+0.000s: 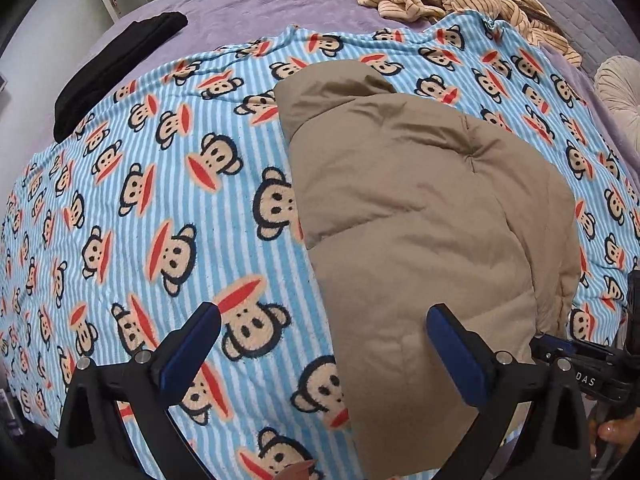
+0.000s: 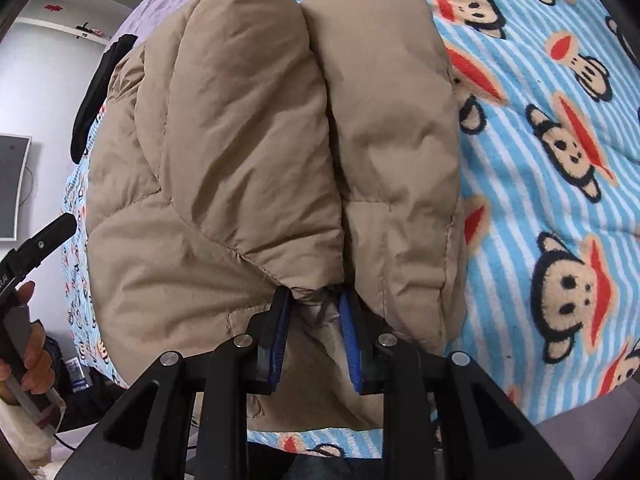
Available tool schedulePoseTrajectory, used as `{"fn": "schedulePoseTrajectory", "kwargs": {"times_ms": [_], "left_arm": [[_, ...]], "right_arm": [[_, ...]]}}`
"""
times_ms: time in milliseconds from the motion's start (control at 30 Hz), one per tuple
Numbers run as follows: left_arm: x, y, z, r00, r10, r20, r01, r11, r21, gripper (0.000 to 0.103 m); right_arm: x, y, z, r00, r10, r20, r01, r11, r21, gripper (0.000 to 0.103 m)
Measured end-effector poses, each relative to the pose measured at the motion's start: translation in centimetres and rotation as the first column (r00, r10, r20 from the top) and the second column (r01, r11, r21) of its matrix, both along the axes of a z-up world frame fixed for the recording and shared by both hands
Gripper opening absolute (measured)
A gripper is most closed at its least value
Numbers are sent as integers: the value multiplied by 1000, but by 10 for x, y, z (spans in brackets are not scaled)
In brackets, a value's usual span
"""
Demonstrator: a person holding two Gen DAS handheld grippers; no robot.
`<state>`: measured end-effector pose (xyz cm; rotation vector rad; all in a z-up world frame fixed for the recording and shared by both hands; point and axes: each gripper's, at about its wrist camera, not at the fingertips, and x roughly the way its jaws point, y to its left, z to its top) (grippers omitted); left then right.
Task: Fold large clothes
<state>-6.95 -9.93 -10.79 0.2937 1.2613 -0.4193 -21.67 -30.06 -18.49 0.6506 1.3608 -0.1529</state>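
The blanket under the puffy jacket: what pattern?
Light blue and white stripes with cartoon monkey faces, clearest in the left wrist view.

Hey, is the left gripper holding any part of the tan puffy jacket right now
No, the left gripper hangs wide open above the monkey-print blanket, with the tan jacket only beneath its right finger, not pinched.

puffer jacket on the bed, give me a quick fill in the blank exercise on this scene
1. The padded jacket is ____ in colour.
2. It lies on a striped blanket printed with ____ faces.
3. The right tool is shut on the ____.
4. The left tool has its jaws ____, holding nothing.

Missing words: tan; monkey; jacket; open
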Motion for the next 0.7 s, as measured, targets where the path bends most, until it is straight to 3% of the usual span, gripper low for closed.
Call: {"fn": "schedulePoseTrajectory", "kwargs": {"times_ms": [367,433,600,700], "left_arm": [[-8,29,-5,999,-10,-39,10,1000,-9,103],[-9,29,-5,999,-21,-49,20,1000,-17,103],[-10,24,-5,998,-3,-66,1,1000,-21,103],[-11,23,-6,996,36,-84,-38,999,-20,103]], "right_arm": [[15,43,-8,999,1,-38,-6,992,-127,29],[18,50,3,999,6,-42,-12,989,-146,34],[17,47,26,1000,16,-13,-18,994,-110,66],[22,42,39,1000,30,-2,-30,996,-81,74]]}}
